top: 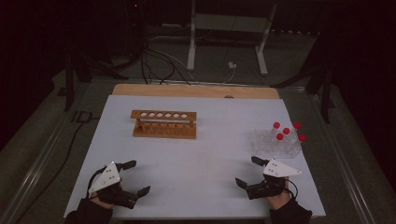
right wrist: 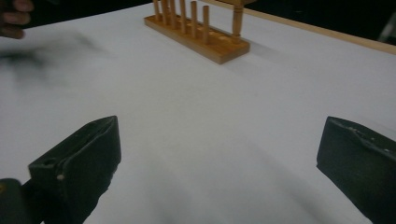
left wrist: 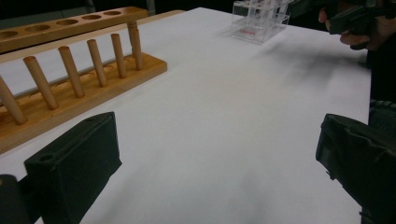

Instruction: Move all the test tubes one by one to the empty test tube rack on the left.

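The left gripper (top: 132, 177) rests near the table's (top: 205, 163) near left corner, jaws spread wide with nothing between them. The right gripper (top: 248, 171) sits near the near right corner, jaws likewise released and empty. Between the two lies a broad stretch of bare white tabletop reaching from the near edge toward the middle.

The wooden rack (top: 164, 123) stands toward the far edge, left of centre, well apart from both grippers, with open surface on all its sides. The clear plastic rack (top: 276, 144) stands close to the right edge, just beyond the right gripper, and holds the red-capped tubes (top: 286, 131) upright. A wooden strip (top: 196, 90) runs along the far edge behind the white sheet.
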### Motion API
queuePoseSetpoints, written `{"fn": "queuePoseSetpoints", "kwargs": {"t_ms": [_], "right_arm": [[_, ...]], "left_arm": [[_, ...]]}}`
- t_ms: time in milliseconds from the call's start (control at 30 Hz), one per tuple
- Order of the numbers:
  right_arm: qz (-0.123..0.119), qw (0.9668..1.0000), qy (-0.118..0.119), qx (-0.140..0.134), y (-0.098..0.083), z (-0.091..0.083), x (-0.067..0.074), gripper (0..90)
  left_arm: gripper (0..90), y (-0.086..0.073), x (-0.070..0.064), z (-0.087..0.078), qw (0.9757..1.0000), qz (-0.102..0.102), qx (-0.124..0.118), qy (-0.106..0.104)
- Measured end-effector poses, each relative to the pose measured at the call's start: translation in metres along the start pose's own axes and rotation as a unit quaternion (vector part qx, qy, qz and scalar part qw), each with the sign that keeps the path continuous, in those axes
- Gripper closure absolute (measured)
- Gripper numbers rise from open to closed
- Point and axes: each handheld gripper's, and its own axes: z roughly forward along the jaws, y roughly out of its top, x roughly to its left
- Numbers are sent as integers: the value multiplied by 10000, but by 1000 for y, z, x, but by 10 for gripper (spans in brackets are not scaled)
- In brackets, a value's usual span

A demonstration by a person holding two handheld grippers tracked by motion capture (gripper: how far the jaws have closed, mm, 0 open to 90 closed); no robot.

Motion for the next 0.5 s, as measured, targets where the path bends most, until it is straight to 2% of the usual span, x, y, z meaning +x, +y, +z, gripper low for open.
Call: {"fn": "queuePoseSetpoints", "kwargs": {"t_ms": [200, 267, 367, 500], "right_arm": [[-125, 9995, -285, 0, -3, 1, 0, 0], [36, 9997, -241, 40, -2, 0, -1, 0], [274, 9992, -74, 283, -1, 1, -3, 0], [137, 9989, -139, 434, 3, 2, 2, 0]], "left_arm": [[4, 1, 0, 0, 10000, -11, -30, 5], [4, 2, 0, 0, 10000, -12, -30, -6], [4, 2, 0, 0, 10000, -31, -34, -31], [4, 3, 0, -1, 10000, -37, -56, -66]]}}
